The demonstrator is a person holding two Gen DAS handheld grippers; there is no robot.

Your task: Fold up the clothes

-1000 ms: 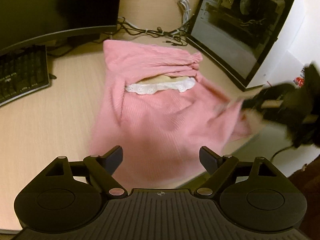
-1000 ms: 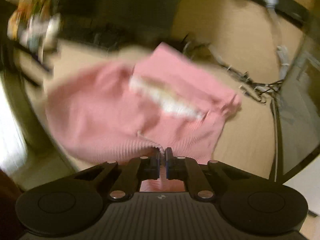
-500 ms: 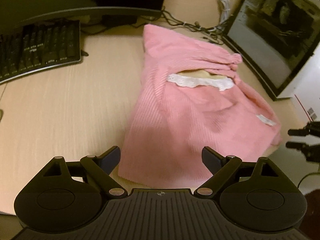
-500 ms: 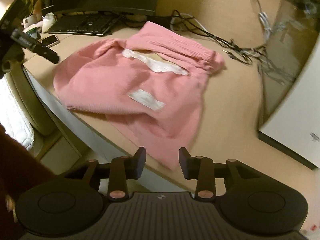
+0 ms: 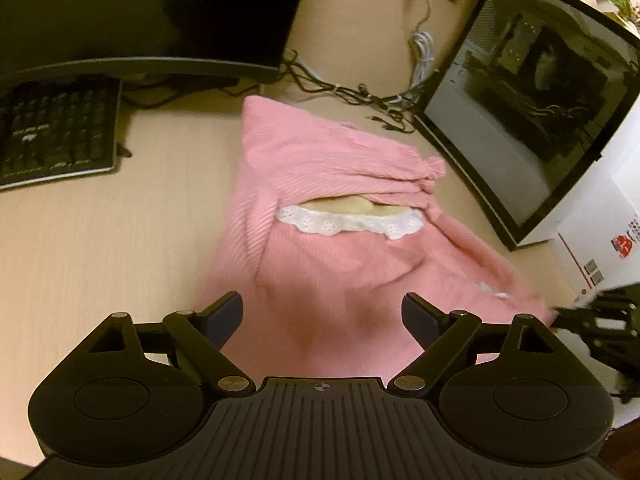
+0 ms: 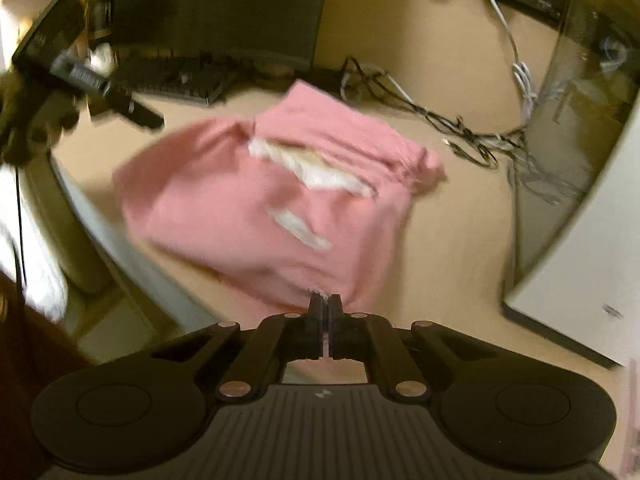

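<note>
Found the pink garment (image 5: pixel 328 264) spread on the bench (image 5: pixel 100 240), with its near hem at the front edge and its far end towards the cables (image 5: pixel 352 92) behind. Read its long axis as running away from both tongs, from the front edge back towards the monitor (image 5: pixel 140 12), slanted a little to the right in the left wrist view. Noted a gathered band laid across the far part, a strip of white lace trim (image 5: pixel 348 222) below it with a pale lining in the gap, and a white label (image 6: pixel 300 228) on the nearer cloth. Saw the left tongs (image 5: pixel 322 306) released, spread wide and holding nothing, poised over the near hem with pink cloth directly ahead between the two tips. Saw the right tongs (image 6: pixel 325 304) clenched on a pinch of the near right corner of the garment, with a sliver of pink showing between the closed tips; made out the same tongs, blurred, at the garment's right corner in the left wrist view. Judged the right hand to be the one in control of the cloth, and any fold from here likely to carry that corner either across the long axis or back along it. Could not settle from the lie of the cloth how far the folding had got. Spotted no basket or drawer for clothes; only a white box (image 5: pixel 600 216) beside a glass-sided computer case (image 5: pixel 520 120), with nothing of the box's contents visible. Left the keyboard (image 5: pixel 56 128) well clear on the left.
</note>
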